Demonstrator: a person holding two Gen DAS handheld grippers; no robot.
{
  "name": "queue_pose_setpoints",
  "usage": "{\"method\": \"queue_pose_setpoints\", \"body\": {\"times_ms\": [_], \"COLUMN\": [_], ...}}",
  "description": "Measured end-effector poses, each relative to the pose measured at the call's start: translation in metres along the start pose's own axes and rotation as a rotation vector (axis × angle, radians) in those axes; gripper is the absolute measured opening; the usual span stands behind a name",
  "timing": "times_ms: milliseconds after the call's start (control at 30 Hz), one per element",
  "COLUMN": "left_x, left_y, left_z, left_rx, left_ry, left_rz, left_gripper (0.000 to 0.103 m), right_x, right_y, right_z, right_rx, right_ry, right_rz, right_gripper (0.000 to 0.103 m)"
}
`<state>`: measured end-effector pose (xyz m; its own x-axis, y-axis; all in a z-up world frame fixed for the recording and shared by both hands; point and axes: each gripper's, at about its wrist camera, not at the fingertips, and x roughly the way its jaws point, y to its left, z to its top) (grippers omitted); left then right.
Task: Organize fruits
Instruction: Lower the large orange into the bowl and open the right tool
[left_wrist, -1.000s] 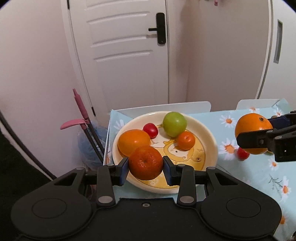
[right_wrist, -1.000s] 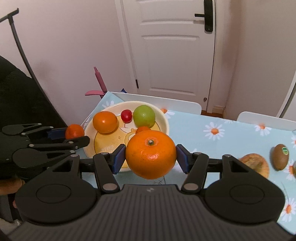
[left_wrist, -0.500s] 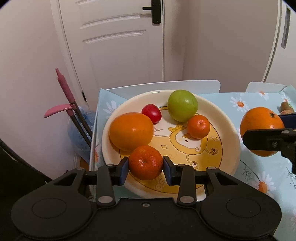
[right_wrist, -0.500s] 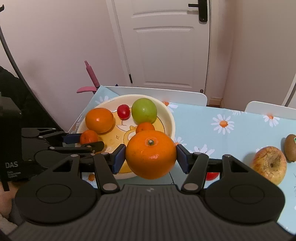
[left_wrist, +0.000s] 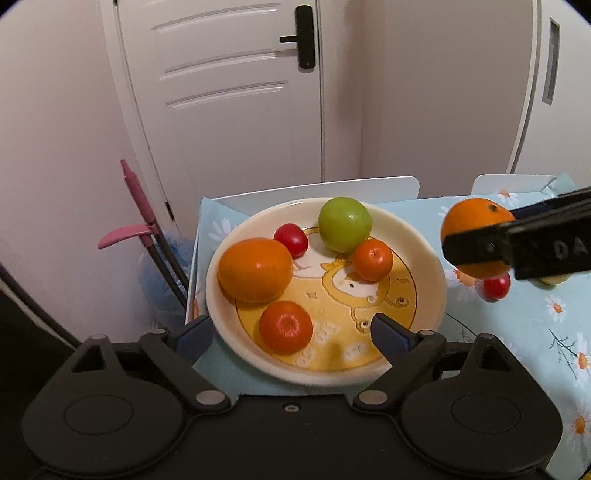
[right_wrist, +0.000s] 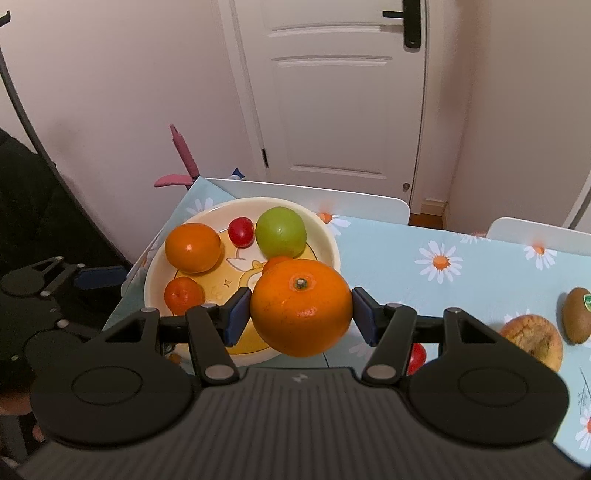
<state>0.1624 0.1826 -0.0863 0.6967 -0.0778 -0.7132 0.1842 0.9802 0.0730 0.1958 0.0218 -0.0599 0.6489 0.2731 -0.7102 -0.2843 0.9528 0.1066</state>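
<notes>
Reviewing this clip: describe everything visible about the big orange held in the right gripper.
The big orange is round, glossy and bright, its skin finely pitted, with a small green-grey stem button facing up toward the camera. The right gripper is shut on it, a blue pad pressing each side. It hangs in the air, by the near right rim of the plate; the left view shows it right of the plate, above the tablecloth. Nothing else touches it.

We see a glossy cream ceramic-looking plate (left_wrist: 424, 254) on a smooth daisy-print blue cloth (right_wrist: 388, 254), a dimpled shiny big orange (right_wrist: 301, 306), and matt black plastic fingers (left_wrist: 397, 338).
</notes>
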Motion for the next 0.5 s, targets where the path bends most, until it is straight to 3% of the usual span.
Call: {"method": "queue_pose_setpoints", "body": {"times_ms": [500], "left_x": [-0.028], "left_y": [-0.002], "left_z": [-0.019], "left_rx": [-0.05], "left_ry": [-0.019], "left_rz": [0.049], "left_gripper": [0.095], "right_x": [0.04], "right_y": [0.022], "right_z": [0.0], "right_rx": [-0.147], "right_ry": [0.083], "right_rz": [0.093], "right_gripper": [0.074]}}
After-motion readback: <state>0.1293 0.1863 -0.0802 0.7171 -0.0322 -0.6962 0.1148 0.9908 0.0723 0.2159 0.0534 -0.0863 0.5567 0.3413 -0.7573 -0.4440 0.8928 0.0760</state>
